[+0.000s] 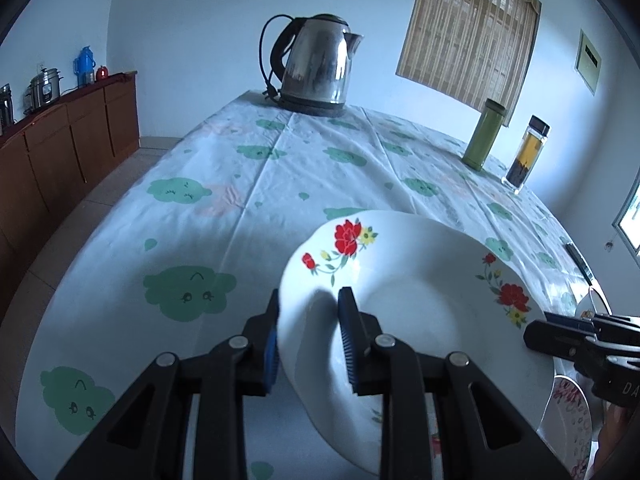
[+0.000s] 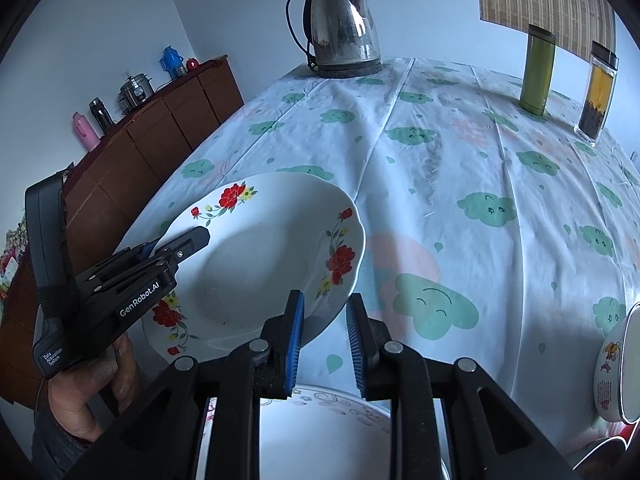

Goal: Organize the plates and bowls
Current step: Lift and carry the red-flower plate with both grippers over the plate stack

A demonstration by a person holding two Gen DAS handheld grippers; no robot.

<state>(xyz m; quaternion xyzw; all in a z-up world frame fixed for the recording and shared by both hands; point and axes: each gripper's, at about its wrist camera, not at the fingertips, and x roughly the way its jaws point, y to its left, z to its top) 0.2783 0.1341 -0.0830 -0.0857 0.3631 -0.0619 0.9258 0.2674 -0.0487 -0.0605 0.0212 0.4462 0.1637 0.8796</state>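
Observation:
A white deep plate with red flowers (image 1: 420, 304) is held tilted above the table. My left gripper (image 1: 308, 300) is shut on its left rim; it shows from the side in the right wrist view (image 2: 188, 242). In the right wrist view the same plate (image 2: 264, 264) has its right rim between the blue pads of my right gripper (image 2: 326, 304), whose jaws stand a little apart around the rim. A second flowered plate (image 2: 168, 328) lies under it. Another patterned plate (image 2: 320, 412) lies below my right gripper.
A steel kettle (image 1: 316, 64) stands at the far end of the cloud-print tablecloth (image 1: 224, 184). A green flask (image 1: 482, 136) and a tea jar (image 1: 526, 154) stand at the right. A patterned bowl (image 2: 612, 368) sits at the right edge. A wooden sideboard (image 1: 60, 140) is on the left.

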